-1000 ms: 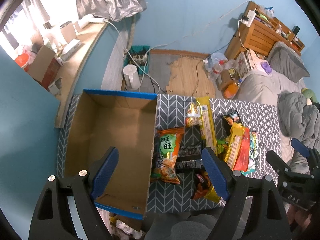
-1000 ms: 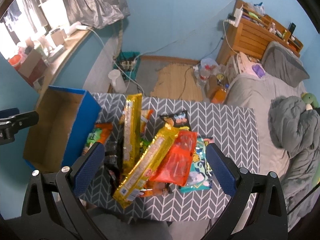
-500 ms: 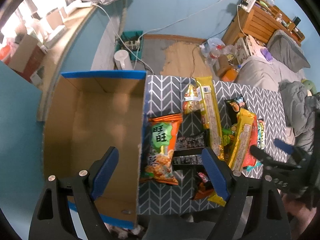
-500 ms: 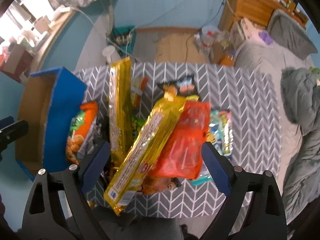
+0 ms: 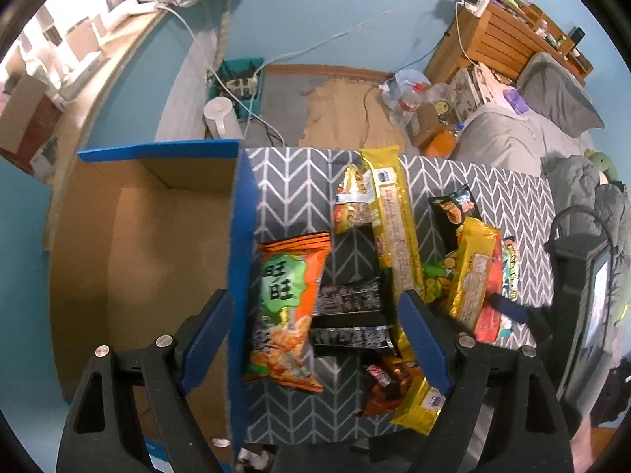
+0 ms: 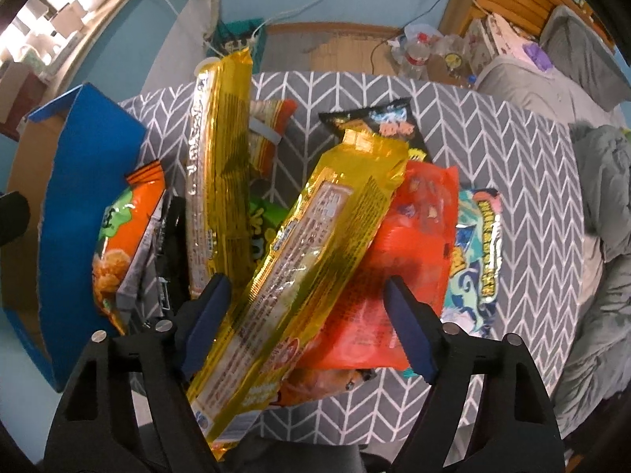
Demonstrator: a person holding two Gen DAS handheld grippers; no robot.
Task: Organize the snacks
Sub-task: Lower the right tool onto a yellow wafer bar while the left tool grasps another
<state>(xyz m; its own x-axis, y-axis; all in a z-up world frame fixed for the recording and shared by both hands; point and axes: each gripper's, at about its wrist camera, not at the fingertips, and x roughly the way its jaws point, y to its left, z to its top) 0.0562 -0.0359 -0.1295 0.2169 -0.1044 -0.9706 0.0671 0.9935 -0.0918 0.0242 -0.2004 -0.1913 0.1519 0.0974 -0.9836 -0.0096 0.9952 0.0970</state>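
A pile of snack packs lies on the chevron-patterned table (image 5: 292, 181). An open cardboard box (image 5: 150, 244) with blue outer walls stands at the left. My left gripper (image 5: 315, 335) is open above the orange-green cracker bag (image 5: 288, 307) and black wrapped bars (image 5: 351, 315), its left finger over the box wall. My right gripper (image 6: 307, 323) is open, low over a long yellow pack (image 6: 315, 252) and a red bag (image 6: 398, 276). Another long yellow pack (image 6: 217, 181), a black bag (image 6: 378, 126) and a teal bag (image 6: 477, 252) lie around them.
The table's near edge (image 6: 355, 433) is just below my grippers. Beyond the table are the floor with cables and bottles (image 5: 410, 98), a grey bed (image 5: 512, 142) at the right and a wooden shelf (image 5: 508, 27). A window ledge (image 5: 79, 63) runs at the far left.
Both grippers have moved down and closer to the snack pile. The left one shifted right, from over the box to over the orange bag. Both stay open.
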